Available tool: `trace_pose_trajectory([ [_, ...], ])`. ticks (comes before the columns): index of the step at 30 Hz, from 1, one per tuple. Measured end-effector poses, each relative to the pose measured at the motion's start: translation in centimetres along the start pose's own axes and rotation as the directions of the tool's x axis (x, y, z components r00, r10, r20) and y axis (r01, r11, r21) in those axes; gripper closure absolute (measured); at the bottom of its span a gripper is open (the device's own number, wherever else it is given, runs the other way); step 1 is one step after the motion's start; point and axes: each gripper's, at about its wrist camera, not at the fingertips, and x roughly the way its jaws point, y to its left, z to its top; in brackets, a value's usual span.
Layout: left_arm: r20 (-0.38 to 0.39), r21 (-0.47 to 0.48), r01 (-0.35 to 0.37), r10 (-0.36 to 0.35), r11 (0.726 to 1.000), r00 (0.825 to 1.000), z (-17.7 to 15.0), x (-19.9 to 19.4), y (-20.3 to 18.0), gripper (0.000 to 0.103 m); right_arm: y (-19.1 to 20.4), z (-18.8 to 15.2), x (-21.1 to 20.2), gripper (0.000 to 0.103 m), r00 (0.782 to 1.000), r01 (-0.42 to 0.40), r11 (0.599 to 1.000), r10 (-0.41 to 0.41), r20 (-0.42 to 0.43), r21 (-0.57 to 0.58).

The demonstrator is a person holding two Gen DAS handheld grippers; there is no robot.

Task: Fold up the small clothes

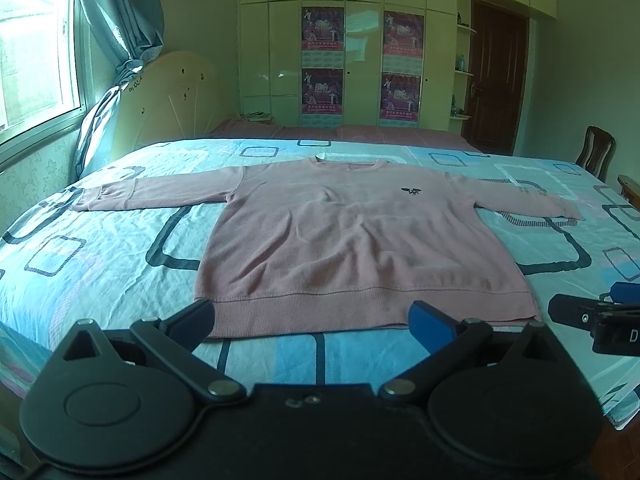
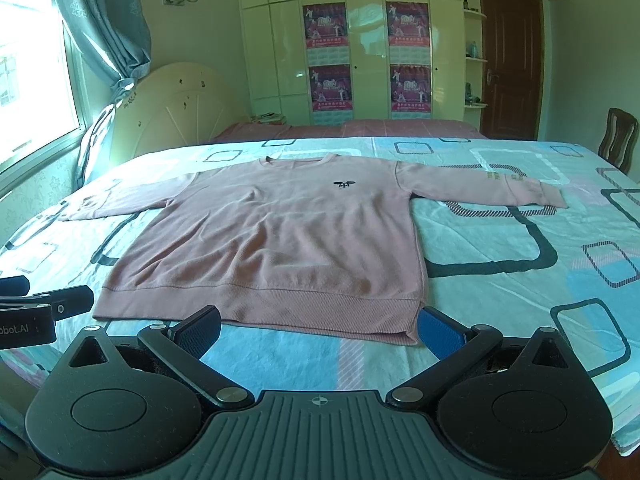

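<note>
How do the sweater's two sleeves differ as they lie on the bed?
The left-hand sleeve is plain pink, while the right-hand sleeve carries small printed markings near its cuff. The left-hand sleeve lies toward the window side over a dark square outline on the sheet; the right-hand sleeve's cuff lies over a striped square. Both spread flat and outward from the pink sweater, unfolded and ungrasped.

A home bedroom: bed (image 1: 120, 240), wardrobe (image 1: 348, 40), curtained window (image 1: 36, 40).

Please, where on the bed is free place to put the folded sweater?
Bare bedsheet lies right of the pink sweater, below its right sleeve. Another patch lies under the left sleeve. The near edge is crowded by the open left tongs and right tongs.
</note>
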Motion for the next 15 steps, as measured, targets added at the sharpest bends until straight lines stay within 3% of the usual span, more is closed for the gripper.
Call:
trace_pose_trajectory([
  [15, 0.003, 0.005, -0.001, 0.001, 1.0, 1.0, 0.17, -0.03, -0.3, 0.001, -0.25, -0.1, -0.05, 0.0, 1.0, 0.001, 1.0, -0.001, 0.003, 0.005],
])
